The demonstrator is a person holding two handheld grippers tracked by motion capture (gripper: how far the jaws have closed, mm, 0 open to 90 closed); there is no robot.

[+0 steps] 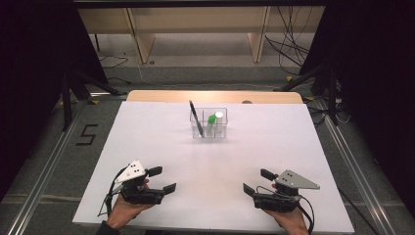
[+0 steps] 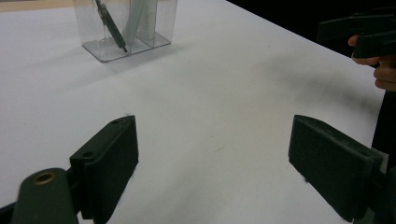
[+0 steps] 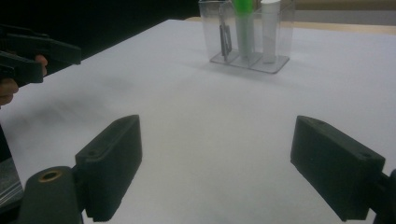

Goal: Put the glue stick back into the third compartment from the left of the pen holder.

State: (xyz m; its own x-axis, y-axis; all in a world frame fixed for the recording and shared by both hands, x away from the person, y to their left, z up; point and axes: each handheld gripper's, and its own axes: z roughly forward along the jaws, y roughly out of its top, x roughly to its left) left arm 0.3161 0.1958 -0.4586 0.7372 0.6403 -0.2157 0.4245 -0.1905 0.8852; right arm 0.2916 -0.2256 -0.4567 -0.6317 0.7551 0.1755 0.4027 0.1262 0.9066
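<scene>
You hold both grippers low at the near edge of the white table [image 1: 147, 147], and neither holds anything. The left gripper [image 1: 161, 179] has its jaws spread wide, with only bare table between them. The right gripper [image 1: 257, 181] is the same, jaws wide apart and nothing between. I judge this is a ready position: the open jaws face the work, so either one can go forward without first turning.

The work is the clear plastic organiser with three compartments [image 1: 209, 123]. It stands well ahead of both pairs of jaws, a little to the left of the left gripper's line and nearly straight ahead for the right one. In it are a black pen [image 1: 196, 117], a green-capped marker [image 1: 211, 120] and a white-capped tube [image 1: 219, 116], each in its own compartment.

The pen leans. Its long axis runs from the tip, down at the organiser's floor [image 2: 122, 46], up and away from your jaws, with the top end above the rim. The marker [image 3: 243, 23] and the tube [image 3: 270, 28] stand almost upright, caps up, so I think they are easier to take from above.
</scene>
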